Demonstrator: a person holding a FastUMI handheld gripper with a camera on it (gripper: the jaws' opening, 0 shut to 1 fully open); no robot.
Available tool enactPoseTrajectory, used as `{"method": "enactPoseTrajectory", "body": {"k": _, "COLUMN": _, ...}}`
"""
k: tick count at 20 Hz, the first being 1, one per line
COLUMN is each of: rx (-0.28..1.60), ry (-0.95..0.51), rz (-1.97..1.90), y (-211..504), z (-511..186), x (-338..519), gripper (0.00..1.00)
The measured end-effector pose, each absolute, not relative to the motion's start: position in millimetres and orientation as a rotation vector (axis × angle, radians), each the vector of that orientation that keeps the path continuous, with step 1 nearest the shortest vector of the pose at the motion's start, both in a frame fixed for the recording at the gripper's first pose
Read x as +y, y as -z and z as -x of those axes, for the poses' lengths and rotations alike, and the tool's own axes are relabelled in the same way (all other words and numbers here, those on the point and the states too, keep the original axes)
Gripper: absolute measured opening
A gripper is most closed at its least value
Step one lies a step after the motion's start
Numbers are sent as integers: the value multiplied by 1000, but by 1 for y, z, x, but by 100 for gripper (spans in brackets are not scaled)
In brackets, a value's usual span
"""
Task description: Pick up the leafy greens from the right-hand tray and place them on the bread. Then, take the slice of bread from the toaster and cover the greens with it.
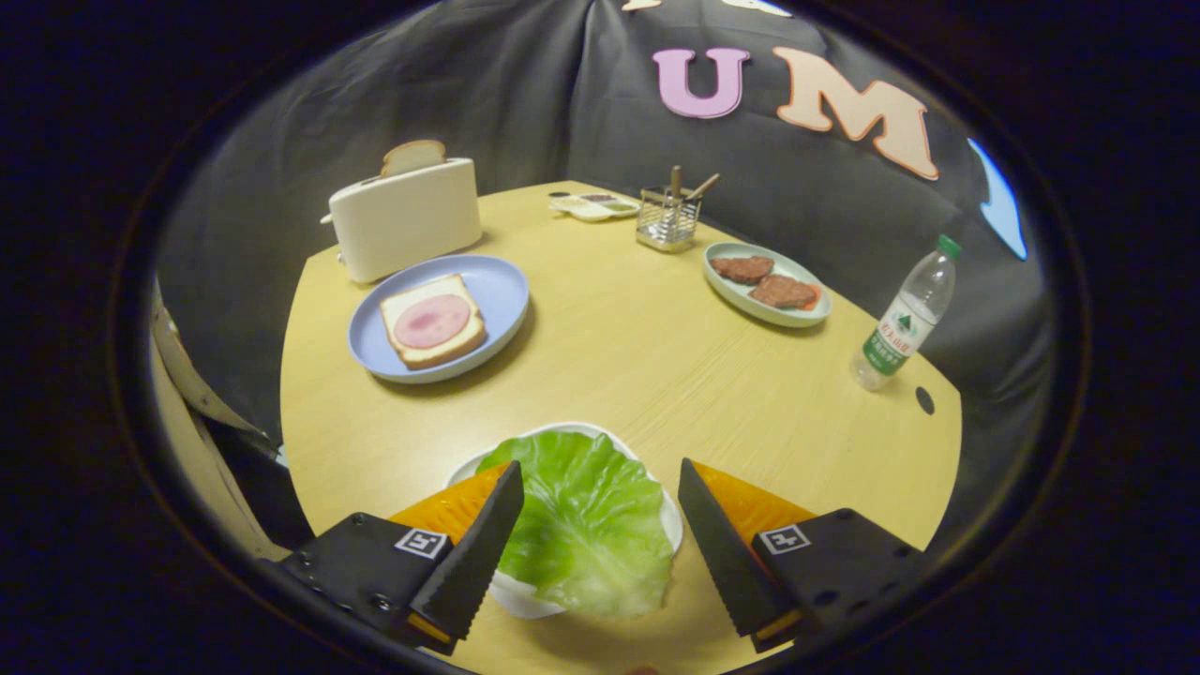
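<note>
A round wooden table (637, 356) sits against the dark cloth wall. The gripper (600, 478) hangs with its fingers spread wide, gripping nothing, and the lettuce leaf (581, 525) lies between them on its white tray (525, 600). Well beyond, a blue plate (497, 291) carries bread topped with ham (432, 321) beside the toaster (405, 225) (a slice stands in its slot). The limp leaf may slip from a shallow pinch, or the tray could skid along.

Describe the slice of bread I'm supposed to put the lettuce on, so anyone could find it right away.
Beyond the open gripper and the lettuce leaf between its fingers, look to the white toaster. In front of it sits a blue plate. The bread lies flat there, topped with pink ham, unlike the bare slice standing in the toaster.
</note>
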State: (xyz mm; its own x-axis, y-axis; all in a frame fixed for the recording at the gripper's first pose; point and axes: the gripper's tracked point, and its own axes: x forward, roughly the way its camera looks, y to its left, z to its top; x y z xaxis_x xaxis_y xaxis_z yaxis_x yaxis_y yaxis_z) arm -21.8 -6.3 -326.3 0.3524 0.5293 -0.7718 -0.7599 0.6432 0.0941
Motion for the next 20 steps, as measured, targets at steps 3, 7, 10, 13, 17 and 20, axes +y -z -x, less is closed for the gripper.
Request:
{"method": "enactPoseTrajectory", "body": {"k": 3, "rx": 921, "ry": -877, "rz": 318, "y": 341, "z": 30, "x": -6, "gripper": 100}}
{"method": "enactPoseTrajectory", "body": {"k": 7, "rx": 966, "ry": -906, "rz": 343, "y": 353, "z": 38, "x": -6, "gripper": 100}}
{"method": "enactPoseTrajectory", "body": {"k": 10, "rx": 991, "ry": -912, "rz": 336, "y": 357, "z": 42, "x": -4, "gripper": 100}}
{"method": "enactPoseTrajectory", "body": {"k": 13, "rx": 1020, "ry": -908, "rz": 324, "y": 362, "z": 42, "x": -5, "gripper": 100}}
{"method": "enactPoseTrajectory", "body": {"k": 17, "rx": 1042, "ry": -902, "rz": 331, "y": 361, "z": 47, "x": -2, "gripper": 74}}
{"method": "enactPoseTrajectory", "body": {"k": 20, "rx": 1046, "ry": -895, "rz": 341, "y": 360, "z": 49, "x": 2, "gripper": 54}}
